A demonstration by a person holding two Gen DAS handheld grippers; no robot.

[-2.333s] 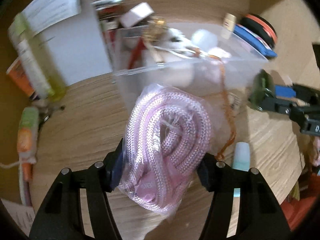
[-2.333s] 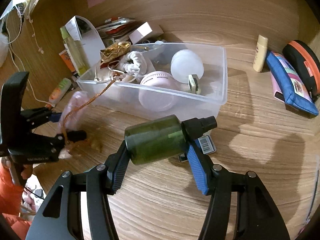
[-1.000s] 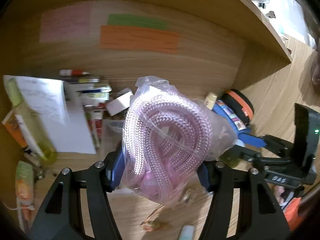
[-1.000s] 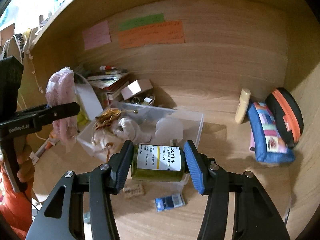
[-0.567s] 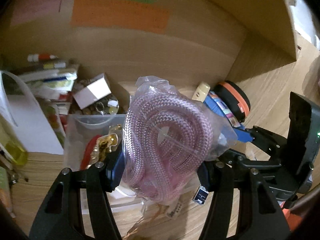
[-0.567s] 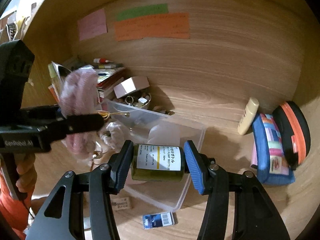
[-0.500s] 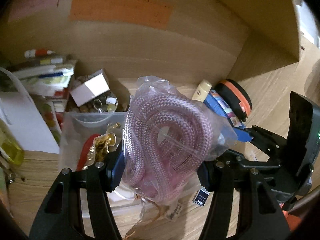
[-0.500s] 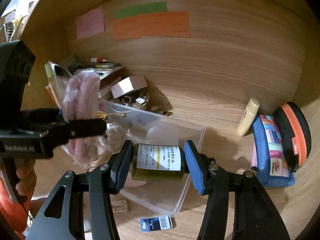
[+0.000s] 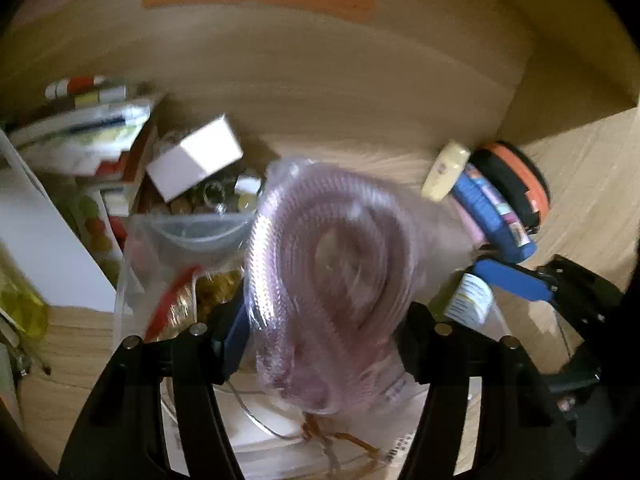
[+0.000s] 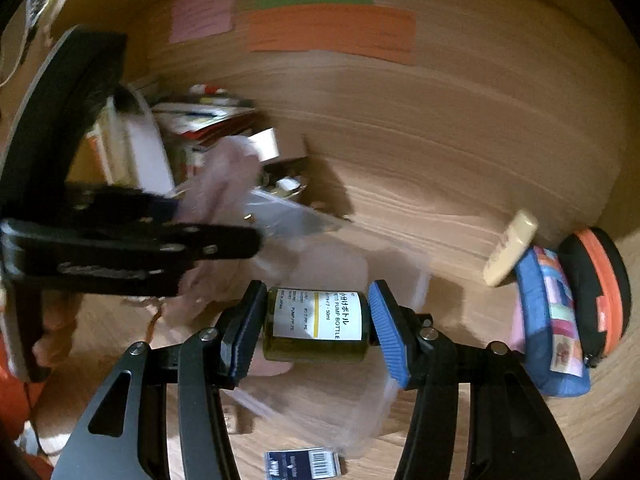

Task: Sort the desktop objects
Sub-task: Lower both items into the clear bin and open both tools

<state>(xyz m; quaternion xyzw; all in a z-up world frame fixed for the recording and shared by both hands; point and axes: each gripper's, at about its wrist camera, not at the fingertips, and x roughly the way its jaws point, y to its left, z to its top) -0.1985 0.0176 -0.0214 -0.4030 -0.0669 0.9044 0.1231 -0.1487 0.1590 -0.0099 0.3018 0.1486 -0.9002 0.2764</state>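
Note:
My left gripper (image 9: 324, 328) is shut on a clear bag of coiled pink rope (image 9: 332, 276) and holds it over the clear plastic bin (image 9: 184, 236). The bag is blurred with motion. My right gripper (image 10: 316, 324) is shut on a dark green pump bottle (image 10: 316, 326) with a white label, held above the same bin (image 10: 320, 396). The left gripper (image 10: 216, 246) with the pink rope bag (image 10: 224, 184) shows at the left of the right wrist view. The right gripper's blue pad (image 9: 508, 280) and the bottle (image 9: 468, 300) show at the right of the left wrist view.
A white box (image 9: 196, 156), stacked books and papers (image 9: 88, 136) and a yellow-green bottle (image 9: 16, 296) stand at the back left. A cream tube (image 10: 510, 246), a blue pouch (image 10: 552, 320) and a black-orange case (image 10: 596, 288) lie at right. A barcode card (image 10: 304, 462) lies on the desk in front.
Both grippers have come lower and closer over the bin, each still holding its object. The rope bag now blurs with motion.

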